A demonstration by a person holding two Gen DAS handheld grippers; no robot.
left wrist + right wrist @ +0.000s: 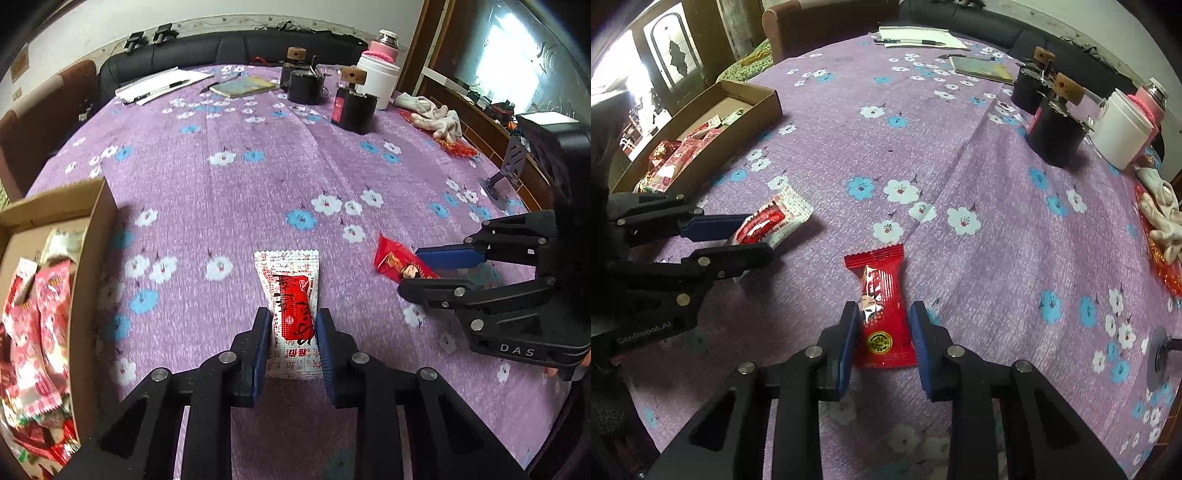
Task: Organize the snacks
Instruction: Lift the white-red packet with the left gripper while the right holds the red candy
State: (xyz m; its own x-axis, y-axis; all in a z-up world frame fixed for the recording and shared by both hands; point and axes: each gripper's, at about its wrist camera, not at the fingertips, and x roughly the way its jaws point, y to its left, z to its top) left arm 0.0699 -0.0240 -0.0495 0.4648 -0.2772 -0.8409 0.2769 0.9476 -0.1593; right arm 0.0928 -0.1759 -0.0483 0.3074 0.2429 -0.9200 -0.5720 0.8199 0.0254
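A white snack packet with a red centre (pixel 291 306) sits between the fingers of my left gripper (pixel 292 332), which is shut on it; in the right wrist view the packet (pixel 775 218) looks lifted off the cloth. A red snack packet (pixel 882 306) lies on the purple flowered tablecloth between the fingers of my right gripper (pixel 883 328), whose pads stand close on both sides of it. It also shows in the left wrist view (pixel 397 260), with the right gripper (pixel 424 269) around it. A cardboard box (pixel 94 229) holding several snack packets stands at the left.
At the far side stand two black cylinders with wooden tops (pixel 356 107), a white jar (pixel 378 79), a pink-capped flask (pixel 384 46), papers with a pen (pixel 159 85), a notebook (pixel 243 86). White gloves (pixel 437 118) lie at the right edge. A sofa runs behind the table.
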